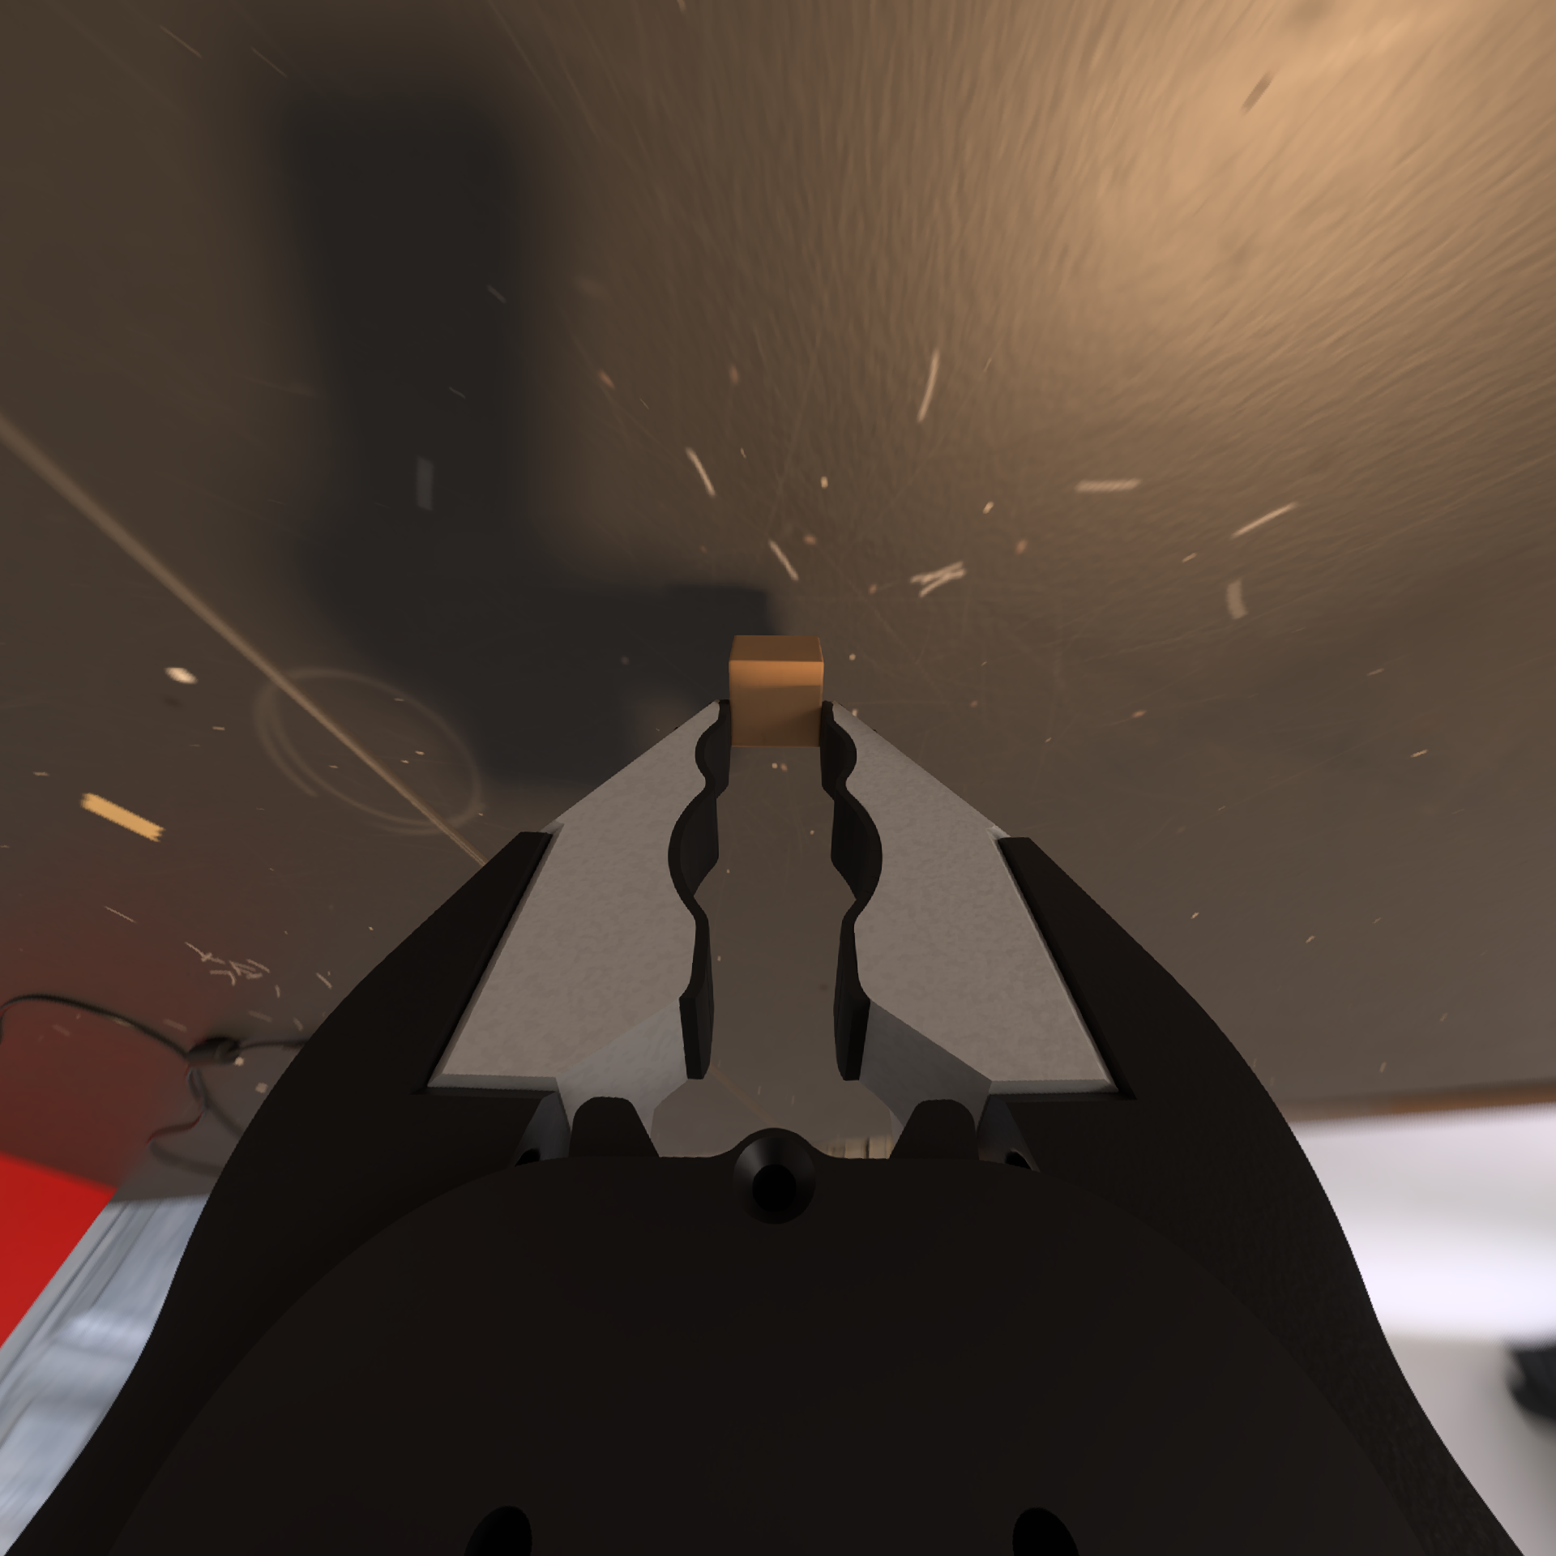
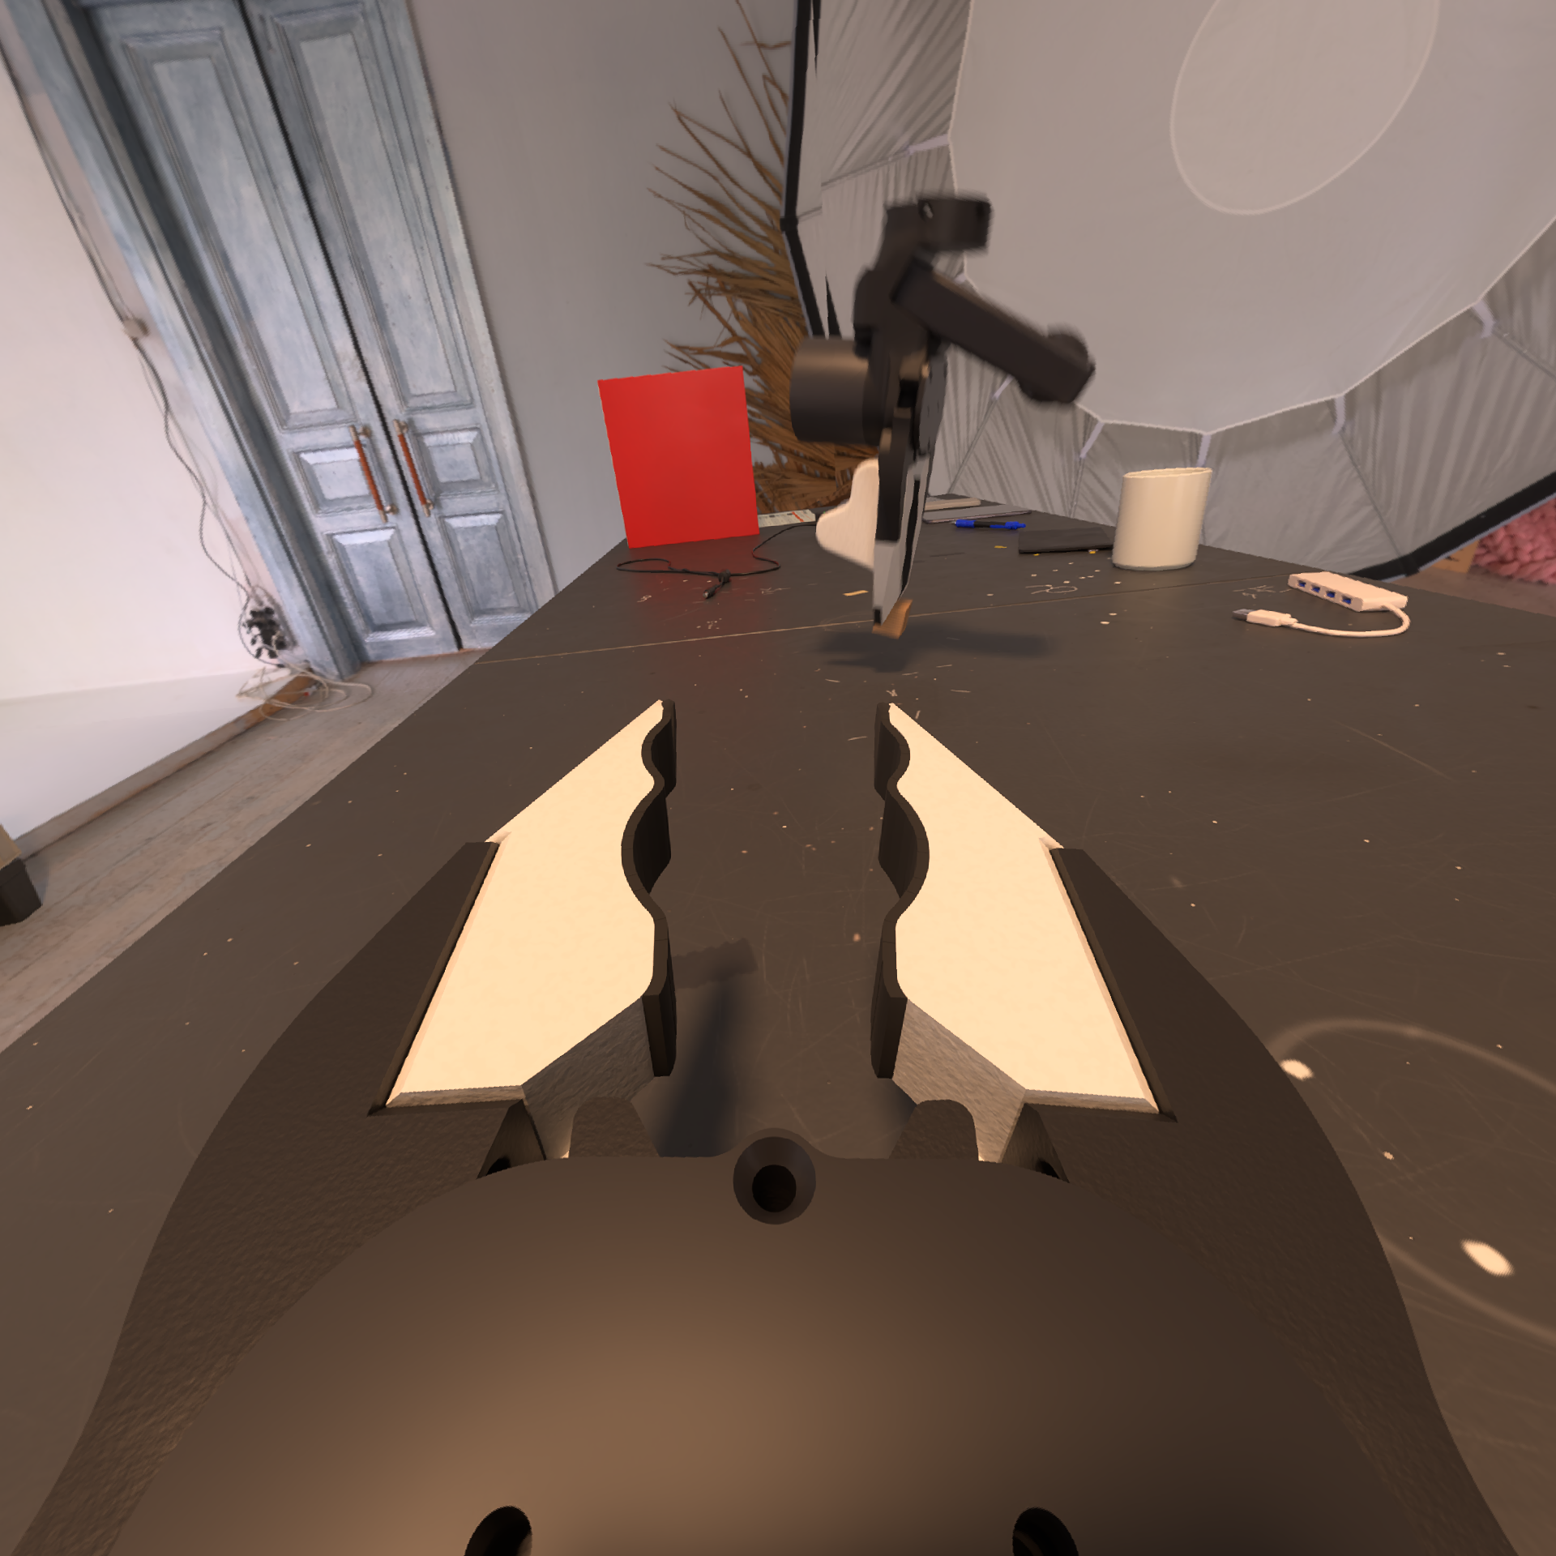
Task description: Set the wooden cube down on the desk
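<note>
My left gripper (image 1: 775, 716) is shut on a small wooden cube (image 1: 775, 686), pinched between its fingertips and pointed down at the dark scratched desk (image 1: 1095, 758). In the right wrist view the left gripper (image 2: 888, 619) hangs over the desk's middle with the cube (image 2: 894, 620) at its tips, a little above the desk (image 2: 1179, 800) and its shadow. My right gripper (image 2: 775, 716) is open and empty, low over the near part of the desk.
A red panel (image 2: 678, 455) stands at the desk's far edge with a black cable (image 2: 707, 572) before it. A cream cup (image 2: 1160, 518), blue pens (image 2: 989, 524) and a white USB hub (image 2: 1345, 591) lie far right. The desk's left edge drops to the floor.
</note>
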Robot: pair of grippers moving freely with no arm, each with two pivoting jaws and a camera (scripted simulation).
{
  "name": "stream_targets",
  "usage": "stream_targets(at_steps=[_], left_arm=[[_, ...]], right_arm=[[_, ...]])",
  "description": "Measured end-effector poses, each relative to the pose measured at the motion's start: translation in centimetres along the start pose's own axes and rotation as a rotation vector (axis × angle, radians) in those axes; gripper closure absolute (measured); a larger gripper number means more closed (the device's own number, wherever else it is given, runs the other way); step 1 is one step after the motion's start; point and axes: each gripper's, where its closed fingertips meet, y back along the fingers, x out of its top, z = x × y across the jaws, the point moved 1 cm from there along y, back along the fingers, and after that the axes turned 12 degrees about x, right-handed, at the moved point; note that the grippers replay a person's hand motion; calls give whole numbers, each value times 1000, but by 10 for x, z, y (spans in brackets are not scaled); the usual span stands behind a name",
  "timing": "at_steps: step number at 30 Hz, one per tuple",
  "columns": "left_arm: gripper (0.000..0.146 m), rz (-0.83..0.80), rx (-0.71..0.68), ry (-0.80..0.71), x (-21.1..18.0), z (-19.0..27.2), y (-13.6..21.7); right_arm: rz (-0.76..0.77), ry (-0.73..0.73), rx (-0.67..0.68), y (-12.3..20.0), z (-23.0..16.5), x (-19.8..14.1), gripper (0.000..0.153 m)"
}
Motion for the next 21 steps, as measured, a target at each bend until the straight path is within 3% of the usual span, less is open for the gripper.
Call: stream_targets(at_steps=[5, 9, 14, 21], left_arm=[[126, 536, -71, 109, 29, 23, 104], [126, 645, -98, -89, 34, 98, 145], [126, 484, -119, -231, 68, 174, 116], [126, 240, -64, -166, 99, 183, 41]], right_arm=[[-15, 1, 9, -2, -2, -1, 105], [-27, 8, 20, -3, -4, -2, 105], [-27, 14, 25, -3, -5, -1, 105], [-37, 19, 48, -7, -12, -4, 105]])
